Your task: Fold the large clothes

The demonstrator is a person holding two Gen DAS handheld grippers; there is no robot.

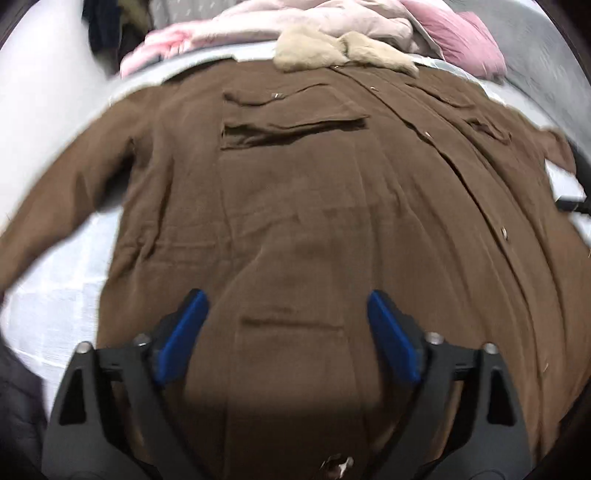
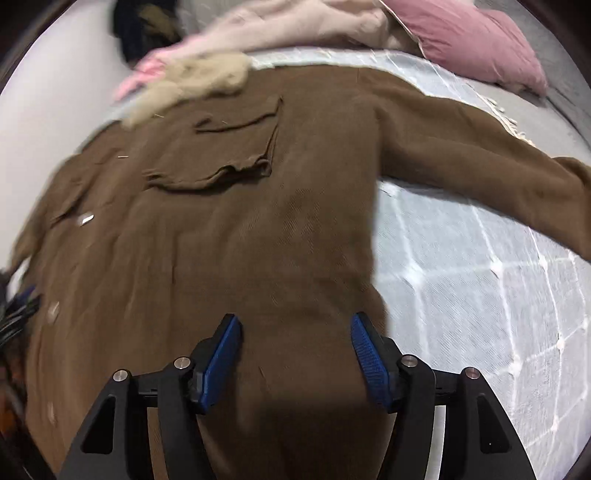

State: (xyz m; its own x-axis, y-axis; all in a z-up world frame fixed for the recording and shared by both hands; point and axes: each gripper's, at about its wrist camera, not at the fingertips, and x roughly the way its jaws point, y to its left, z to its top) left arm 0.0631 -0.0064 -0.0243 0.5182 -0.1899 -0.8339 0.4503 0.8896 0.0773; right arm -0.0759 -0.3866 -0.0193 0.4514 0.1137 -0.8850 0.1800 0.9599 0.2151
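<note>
A big brown coat (image 1: 295, 206) lies spread flat, front up, on a bed (image 2: 480, 288) with a white quilt. The coat fills most of both views. Past the coat's top edge sits a pile of pink clothes (image 1: 295, 22) and a pink pillow (image 2: 476, 48). A tan fur collar (image 1: 340, 51) lies on the coat's top edge.

The left view shows the coat's left sleeve (image 1: 66, 192) and the row of snaps down the front. The right view shows the other sleeve (image 2: 480, 162) stretched out over the quilt.

The left gripper (image 1: 288, 325) hangs over the coat's lower part with its blue fingers (image 1: 184, 336) wide apart, holding nothing. The right gripper (image 2: 295, 350) is also spread wide and empty, over the coat's side edge.

The coat's bottom hem is cut off. The right view is blurry at its left side.
</note>
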